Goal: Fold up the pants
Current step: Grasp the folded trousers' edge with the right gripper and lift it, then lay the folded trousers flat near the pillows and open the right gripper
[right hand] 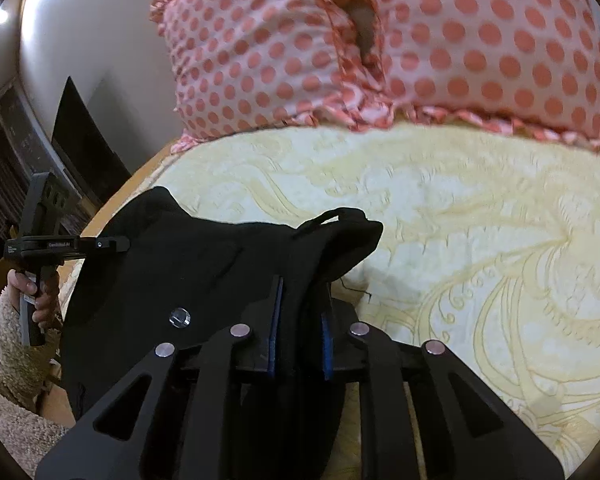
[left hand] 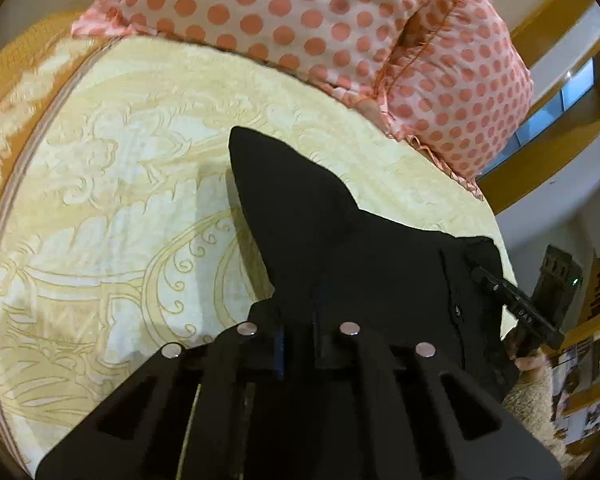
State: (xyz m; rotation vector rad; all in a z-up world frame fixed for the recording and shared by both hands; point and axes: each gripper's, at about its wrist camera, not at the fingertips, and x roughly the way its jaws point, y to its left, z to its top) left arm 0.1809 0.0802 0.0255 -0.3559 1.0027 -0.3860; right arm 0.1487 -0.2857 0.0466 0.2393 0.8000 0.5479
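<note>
The left gripper [left hand: 300, 344] is closed on the black pants [left hand: 340, 240]; its jaws are nearly together with cloth between them. The right gripper [right hand: 300, 340] also clamps the pants [right hand: 219, 264], with a thick fold of the waist part between its blue pads [right hand: 276, 320]. The pants hang between both grippers, and the far end rests on the yellow patterned bedspread [left hand: 119, 200]. Beyond, two pink pillows with coral dots [left hand: 300, 20] lie at the head of the bed.

The left gripper [left hand: 300, 344] clamps black pants [left hand: 340, 240] above the yellow bedspread [left hand: 119, 200]; polka-dot pillows [left hand: 320, 20] lie far.
</note>
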